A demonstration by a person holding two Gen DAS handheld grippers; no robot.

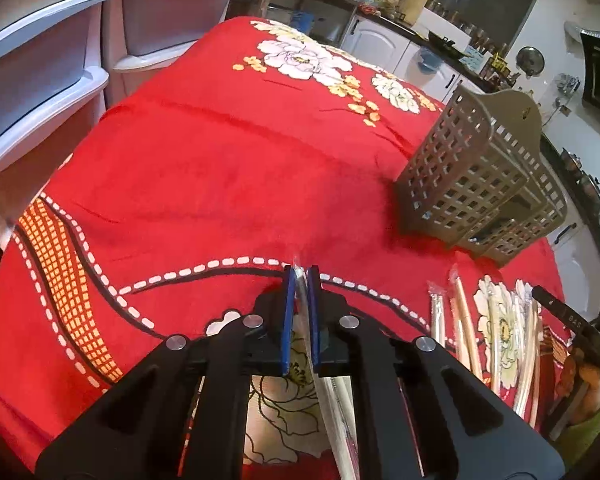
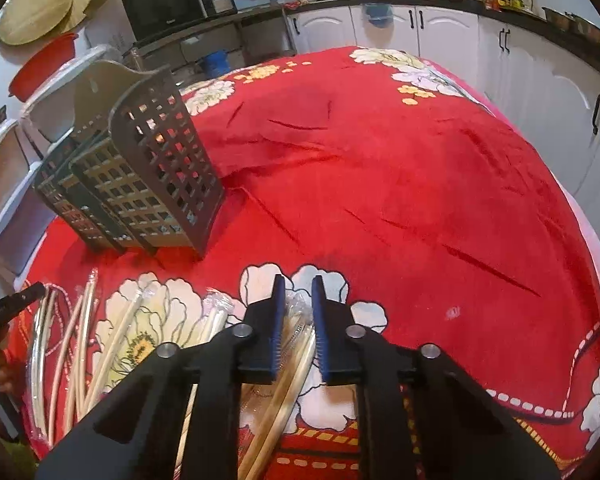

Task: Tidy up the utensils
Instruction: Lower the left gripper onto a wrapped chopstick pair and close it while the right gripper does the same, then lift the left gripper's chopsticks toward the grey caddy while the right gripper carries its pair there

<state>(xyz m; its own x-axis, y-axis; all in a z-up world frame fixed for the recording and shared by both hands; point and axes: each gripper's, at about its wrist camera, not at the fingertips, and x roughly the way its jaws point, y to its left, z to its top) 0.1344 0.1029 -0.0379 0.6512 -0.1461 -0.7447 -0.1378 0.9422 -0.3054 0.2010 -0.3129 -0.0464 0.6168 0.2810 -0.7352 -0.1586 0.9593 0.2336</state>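
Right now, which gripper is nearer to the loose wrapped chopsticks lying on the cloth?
Right. The right gripper sits directly over the wrapped chopsticks, one pair between its open fingers. The left gripper, shut on a wrapped utensil, is off to their left.

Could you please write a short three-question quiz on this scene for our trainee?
1. True or false: the left gripper is shut on a wrapped utensil.
2. The basket is: A) lying flat on its side B) standing on the red cloth C) held in the right gripper.
3. Fill in: the wrapped chopsticks between the right gripper's fingers lie ____ the cloth.

Key: 1 true; 2 B; 3 on.
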